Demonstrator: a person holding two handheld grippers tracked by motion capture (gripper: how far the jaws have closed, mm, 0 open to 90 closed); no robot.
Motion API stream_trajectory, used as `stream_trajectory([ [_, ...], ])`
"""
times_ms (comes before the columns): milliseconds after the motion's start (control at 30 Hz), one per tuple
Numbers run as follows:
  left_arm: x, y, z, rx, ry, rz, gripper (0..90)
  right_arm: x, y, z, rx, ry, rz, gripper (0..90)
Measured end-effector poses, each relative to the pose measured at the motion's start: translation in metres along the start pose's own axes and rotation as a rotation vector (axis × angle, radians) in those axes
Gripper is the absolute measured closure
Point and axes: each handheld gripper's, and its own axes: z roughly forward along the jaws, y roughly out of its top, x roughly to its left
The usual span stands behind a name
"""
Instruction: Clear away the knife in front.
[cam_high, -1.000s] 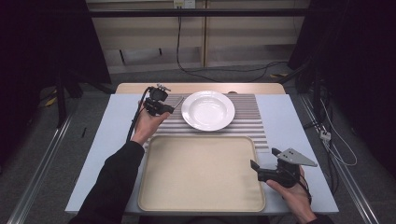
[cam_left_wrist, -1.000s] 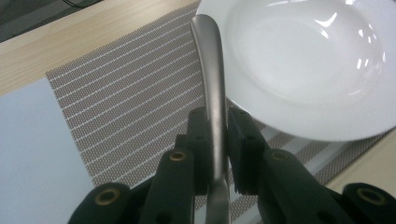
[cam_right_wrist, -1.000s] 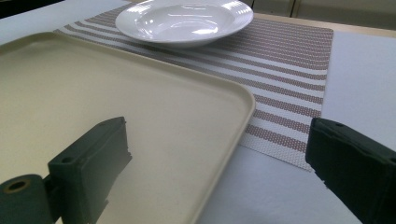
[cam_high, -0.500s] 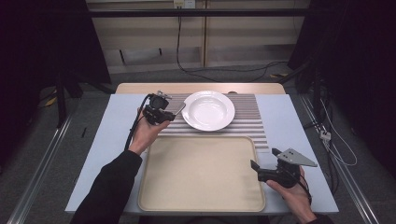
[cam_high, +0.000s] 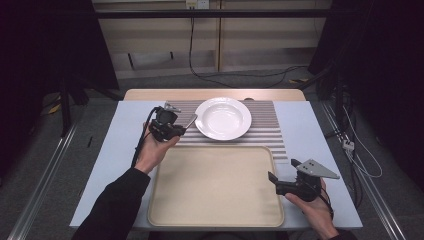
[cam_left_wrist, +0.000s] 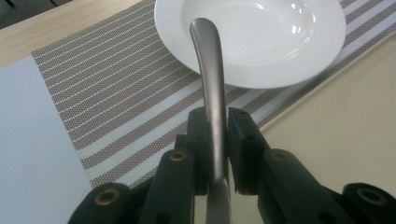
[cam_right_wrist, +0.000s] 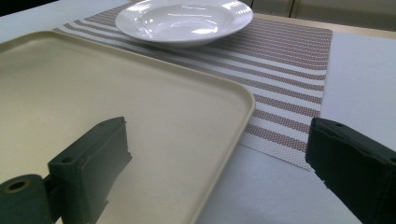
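My left claw (cam_high: 184, 125) is clamping a metal utensil handle (cam_left_wrist: 211, 84), its tip reaching over the white plate (cam_high: 223, 118). My right claw (cam_high: 282, 175) is gaping apart, well away from the plate.

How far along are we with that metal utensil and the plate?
Pickup looks done: the left gripper is shut on the metal utensil handle. In hand: its tip hangs at the white plate's rim above the striped mat. Left: setting it down and letting go. The right gripper is open at the tray's edge.
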Motion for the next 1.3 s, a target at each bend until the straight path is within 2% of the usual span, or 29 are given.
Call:
stream_trajectory([
  [67,-0.002,-0.002,-0.003,0.009,-0.004,0.017,79.7,0.0,0.0,0.0,0.0,-0.001,-0.002,6.0],
  [133,-0.005,-0.005,-0.005,0.014,-0.011,0.014,79.7,0.0,0.0,0.0,0.002,-0.002,-0.002,6.0],
  [200,-0.009,-0.007,-0.008,0.01,-0.001,0.012,79.7,0.0,0.0,0.0,0.002,0.0,-0.002,6.1],
  [267,-0.012,-0.009,-0.012,0.008,-0.015,0.006,79.7,0.0,0.0,0.0,0.0,0.002,-0.002,6.0],
  [533,-0.018,-0.021,-0.024,0.005,-0.023,0.012,79.7,0.001,0.0,0.0,-0.001,-0.002,-0.004,6.0],
  [600,-0.02,-0.026,-0.024,0.011,-0.025,0.015,79.7,0.0,0.0,0.0,-0.001,-0.003,-0.005,6.1],
  [633,-0.019,-0.028,-0.024,0.015,-0.04,0.009,79.7,0.0,0.0,0.0,-0.001,-0.003,-0.005,6.1],
  [667,-0.019,-0.03,-0.023,0.012,-0.057,-0.014,79.7,0.0,0.0,0.001,0.0,-0.004,-0.006,6.1],
  [700,-0.018,-0.032,-0.022,0.018,-0.06,-0.013,79.7,0.0,0.0,0.001,0.0,-0.004,-0.006,6.0],
  [767,-0.02,-0.035,-0.021,0.018,-0.046,-0.013,79.7,0.0,0.0,0.0,0.0,-0.005,-0.005,6.0],
  [933,-0.024,-0.042,-0.018,0.044,-0.058,-0.003,79.7,0.0,0.0,0.001,0.0,-0.003,-0.004,6.1],
  [1033,-0.028,-0.047,-0.018,0.052,-0.051,0.005,79.7,0.001,0.0,0.0,0.001,-0.002,-0.003,6.1],
  [1067,-0.029,-0.048,-0.018,0.062,-0.034,0.013,79.7,0.0,0.0,0.001,0.001,-0.002,-0.003,6.1],
  [1100,-0.028,-0.05,-0.018,0.065,-0.06,0.009,79.7,0.001,0.0,0.001,0.002,-0.003,-0.004,6.0],
  [1167,-0.029,-0.055,-0.019,0.067,-0.077,0.003,79.7,0.001,0.0,0.0,0.001,-0.002,-0.003,6.1],
  [1300,-0.03,-0.065,-0.02,0.067,-0.083,-0.008,79.7,0.0,0.0,0.001,0.003,-0.004,-0.002,6.1],
])
